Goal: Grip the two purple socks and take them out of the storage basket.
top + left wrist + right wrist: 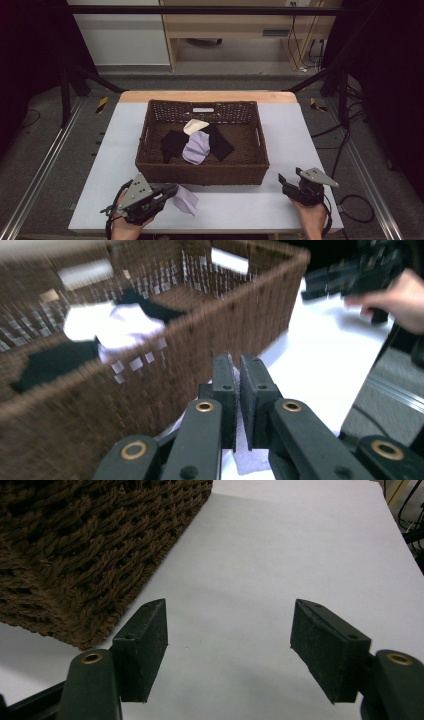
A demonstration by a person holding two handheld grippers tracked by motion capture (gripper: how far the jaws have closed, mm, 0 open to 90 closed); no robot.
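A brown wicker basket (150, 165) stands in the middle of the table and holds a lilac cloth (196, 147), black cloths (174, 142) and a cream cloth (194, 126). At the front left, my left gripper (172, 191) is shut on another lilac cloth (186, 200), which hangs just in front of the basket's near wall. In the left gripper view the jaws pinch this pale cloth (246, 452) beside the basket (200, 350). My right gripper (287, 181) rests at the front right, open and empty (227, 640), near the basket's corner (75, 580).
The white tabletop (295, 135) has free room on both sides of the basket. Beyond the table's far edge are a black frame, cables and a wooden cabinet (240, 25). The other hand with its gripper (360, 275) appears far right in the left gripper view.
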